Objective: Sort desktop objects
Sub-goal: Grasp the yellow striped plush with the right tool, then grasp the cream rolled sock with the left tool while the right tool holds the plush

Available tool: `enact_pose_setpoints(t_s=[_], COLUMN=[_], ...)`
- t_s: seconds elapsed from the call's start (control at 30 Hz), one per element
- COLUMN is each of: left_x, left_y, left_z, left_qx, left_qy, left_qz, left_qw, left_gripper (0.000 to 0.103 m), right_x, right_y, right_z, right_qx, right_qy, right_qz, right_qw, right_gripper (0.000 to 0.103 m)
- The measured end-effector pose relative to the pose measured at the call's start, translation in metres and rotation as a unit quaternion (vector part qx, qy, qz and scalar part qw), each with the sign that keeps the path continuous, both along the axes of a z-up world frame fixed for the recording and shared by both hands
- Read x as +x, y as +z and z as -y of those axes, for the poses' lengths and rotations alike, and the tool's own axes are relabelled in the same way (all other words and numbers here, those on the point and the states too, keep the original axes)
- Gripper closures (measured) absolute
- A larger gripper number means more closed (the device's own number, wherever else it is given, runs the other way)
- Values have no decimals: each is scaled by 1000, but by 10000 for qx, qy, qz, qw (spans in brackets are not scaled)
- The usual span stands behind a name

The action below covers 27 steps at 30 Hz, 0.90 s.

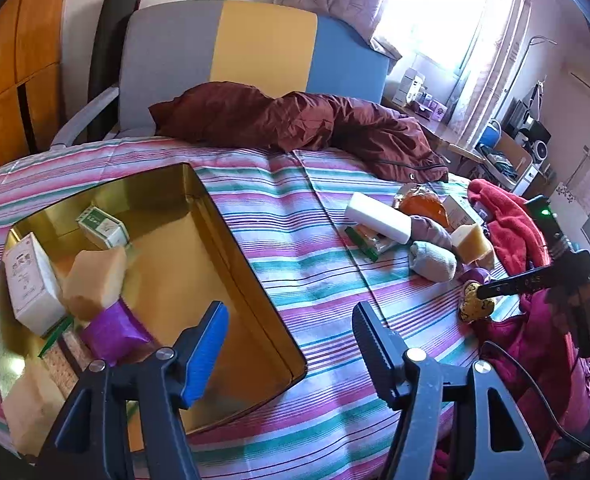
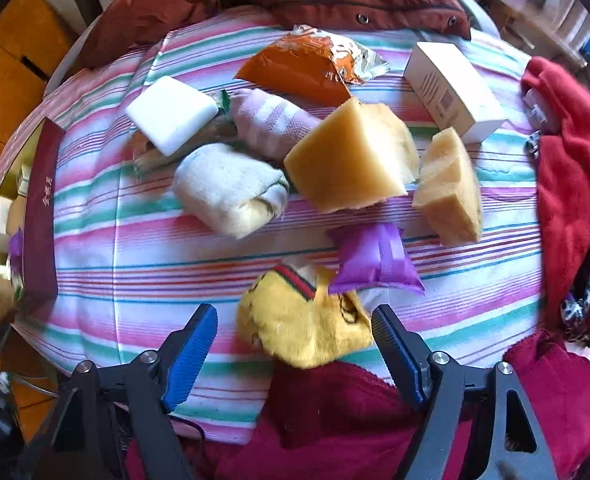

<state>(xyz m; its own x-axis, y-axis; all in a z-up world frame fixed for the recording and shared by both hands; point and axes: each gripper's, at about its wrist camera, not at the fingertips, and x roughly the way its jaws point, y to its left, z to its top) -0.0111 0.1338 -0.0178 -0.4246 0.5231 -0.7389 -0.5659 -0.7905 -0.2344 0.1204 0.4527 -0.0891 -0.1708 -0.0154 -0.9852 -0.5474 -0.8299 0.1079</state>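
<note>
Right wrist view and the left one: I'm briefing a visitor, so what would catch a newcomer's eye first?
Probably the big yellow sponge block in the middle of the pile on the striped cloth, with a purple packet just below it. Next, the fuzzy yellow sock lying between the open fingers of the right gripper. In the left wrist view, the gold tin at the left, already holding boxes and sponges, stands out.

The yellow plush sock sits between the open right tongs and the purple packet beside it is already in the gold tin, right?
Not quite: that purple packet lies on the striped cloth, not in the gold tin. The right wrist view shows it touching the yellow plush sock, between the open right tongs.
</note>
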Motion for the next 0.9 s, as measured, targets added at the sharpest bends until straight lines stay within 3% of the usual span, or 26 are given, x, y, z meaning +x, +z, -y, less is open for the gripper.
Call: enact_pose_setpoints(t_s=[0.27,0.57,0.73,0.9], left_x=[-2,-10,-12,-3], left_y=[-5,-21,-28,-35], left_z=[-19,-57,-86,-125], left_qx=[-41,80,179,18], left_qy=[-289,-779,-1134,-1601], left_qz=[78,556,857,751], left_qw=[9995,9954,9897,9842], left_gripper=[37,37,38,39], right_x=[-7,-10,-4,22], right_y=[-22,-26,-8,21], right_z=[-2,18,28,17], right_qx=[-44,-12,104,-15], right_qy=[89,747,874,450], right_qz=[359,438,-81,-1184], right_qw=[9993,9962,9961,9919], right_gripper=[24,48,56,57])
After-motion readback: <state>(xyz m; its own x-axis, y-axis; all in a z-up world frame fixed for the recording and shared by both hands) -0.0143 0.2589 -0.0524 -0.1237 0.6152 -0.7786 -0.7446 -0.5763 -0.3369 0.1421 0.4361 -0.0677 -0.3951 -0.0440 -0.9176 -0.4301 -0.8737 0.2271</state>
